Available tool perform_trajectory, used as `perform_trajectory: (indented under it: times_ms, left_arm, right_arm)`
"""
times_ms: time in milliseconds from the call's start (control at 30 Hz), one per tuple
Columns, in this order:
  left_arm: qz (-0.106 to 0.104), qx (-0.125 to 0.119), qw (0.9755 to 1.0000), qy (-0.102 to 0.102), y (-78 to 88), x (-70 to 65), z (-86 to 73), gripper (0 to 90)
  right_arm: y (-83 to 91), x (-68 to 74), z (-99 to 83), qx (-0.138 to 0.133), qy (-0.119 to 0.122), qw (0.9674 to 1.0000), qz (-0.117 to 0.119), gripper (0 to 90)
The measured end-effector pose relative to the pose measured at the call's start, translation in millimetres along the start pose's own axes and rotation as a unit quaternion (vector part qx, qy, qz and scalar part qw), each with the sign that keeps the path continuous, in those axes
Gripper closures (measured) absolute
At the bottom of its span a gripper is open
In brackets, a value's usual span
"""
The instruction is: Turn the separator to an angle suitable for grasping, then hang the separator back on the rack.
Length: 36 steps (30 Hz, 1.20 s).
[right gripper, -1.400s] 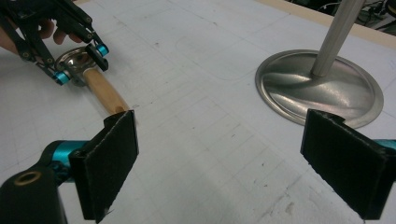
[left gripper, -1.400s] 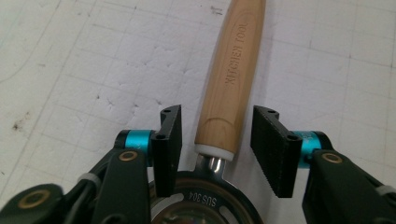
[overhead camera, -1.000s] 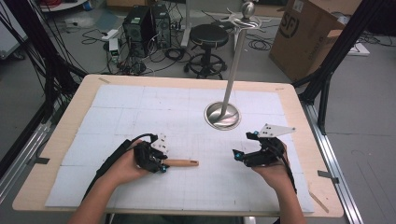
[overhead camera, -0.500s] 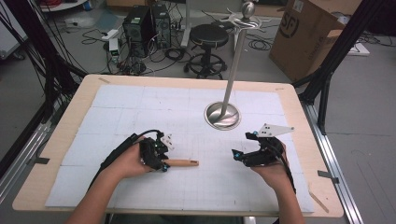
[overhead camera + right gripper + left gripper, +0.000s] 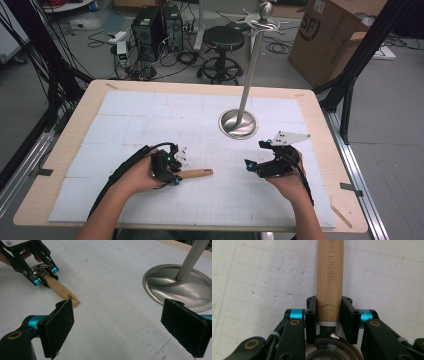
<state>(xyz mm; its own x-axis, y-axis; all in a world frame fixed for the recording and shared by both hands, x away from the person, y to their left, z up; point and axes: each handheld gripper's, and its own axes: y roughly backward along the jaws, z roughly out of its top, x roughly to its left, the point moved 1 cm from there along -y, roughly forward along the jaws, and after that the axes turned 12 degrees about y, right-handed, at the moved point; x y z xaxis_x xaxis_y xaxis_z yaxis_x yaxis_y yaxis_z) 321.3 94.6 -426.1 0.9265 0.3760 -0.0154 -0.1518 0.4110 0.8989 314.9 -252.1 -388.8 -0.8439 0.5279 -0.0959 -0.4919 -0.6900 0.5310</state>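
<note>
Wooden handle (image 5: 329,277) sat clamped between the left gripper (image 5: 329,315) jaws, lower centre; right gripper (image 5: 125,327) gaped empty. Lift should stay level, grip firm.

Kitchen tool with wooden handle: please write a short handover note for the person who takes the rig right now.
Left claw: shut on the wooden handle of the kitchen tool, near its metal end; the tool lies flat on the white mat.
Right claw: open, holding nothing, low over the mat, facing the handle's free end.
Metal hanger stand: upright behind the right claw, nothing visibly hanging on it.
Done: tool gripped.
Left, probably: lift the tool and hang it on the stand by the hole in its handle.
</note>
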Motion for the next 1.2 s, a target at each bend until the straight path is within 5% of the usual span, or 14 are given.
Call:
perform_trajectory:
  times_ms: [100, 367, 533, 767, 1000, 1200]
  left_arm:
    - [-0.009, -0.025, 0.9996, 0.005, 1.2, 2.0, -6.6, 68.9]
    - [0.005, -0.024, 0.9997, 0.003, 4.6, -1.5, -7.0, 69.0]
    - [-0.001, -0.065, 0.9977, 0.019, 14.7, -1.7, -16.0, 68.9]
    - [-0.009, -0.145, 0.9888, 0.036, 42.7, 3.1, -23.2, 68.8]
    - [-0.011, -0.189, 0.9808, 0.046, 56.5, 7.6, -26.4, 68.8]
    - [-0.026, -0.232, 0.9696, 0.072, 65.3, 13.5, -29.2, 68.8]
  right_arm:
    - [0.3, -1.2, -0.8, 0.000, -0.002, 1.0000, 0.000, 9.9]
    - [3.0, -2.4, -1.6, -0.002, -0.005, 1.0000, -0.001, 10.0]
    - [0.9, -0.8, -1.0, 0.000, -0.001, 1.0000, 0.002, 9.9]
    - [0.5, 0.6, -0.9, 0.002, 0.002, 1.0000, 0.004, 10.0]
    - [1.2, 0.5, -3.2, 0.000, 0.000, 1.0000, 0.003, 10.0]
    - [-0.1, 2.4, -3.8, 0.005, 0.003, 1.0000, 0.006, 10.0]
